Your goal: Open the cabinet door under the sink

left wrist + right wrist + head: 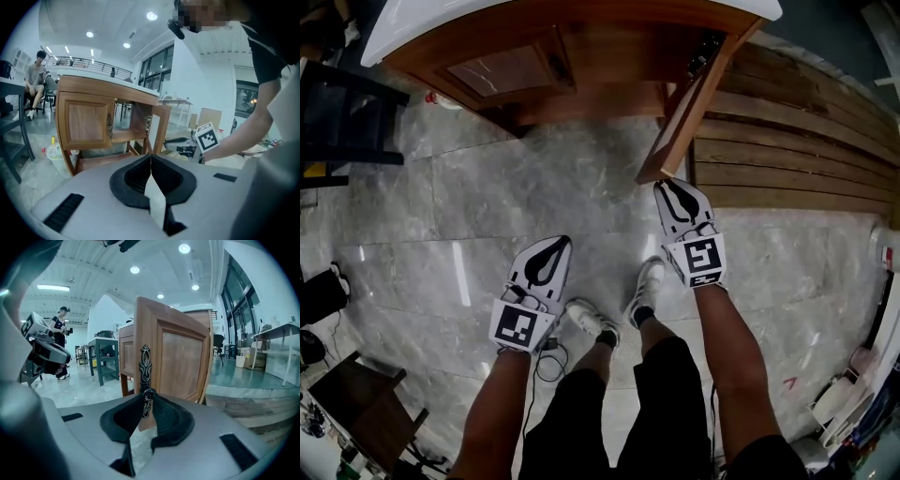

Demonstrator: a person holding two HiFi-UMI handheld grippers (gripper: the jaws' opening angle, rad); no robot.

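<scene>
The wooden cabinet (pixel 619 56) stands at the far side, under a white sink top (pixel 422 23). Its right door (pixel 686 112) is open. It has swung out toward the near side, upright, with its free edge nearest. It is a framed panel of reddish-brown wood with an ornate dark metal handle (pixel 145 364) set upright by that edge — the right gripper (pixel 148 397) pinches the handle's round knob. The left door (pixel 511 67) is closed, flush with the front.
</scene>
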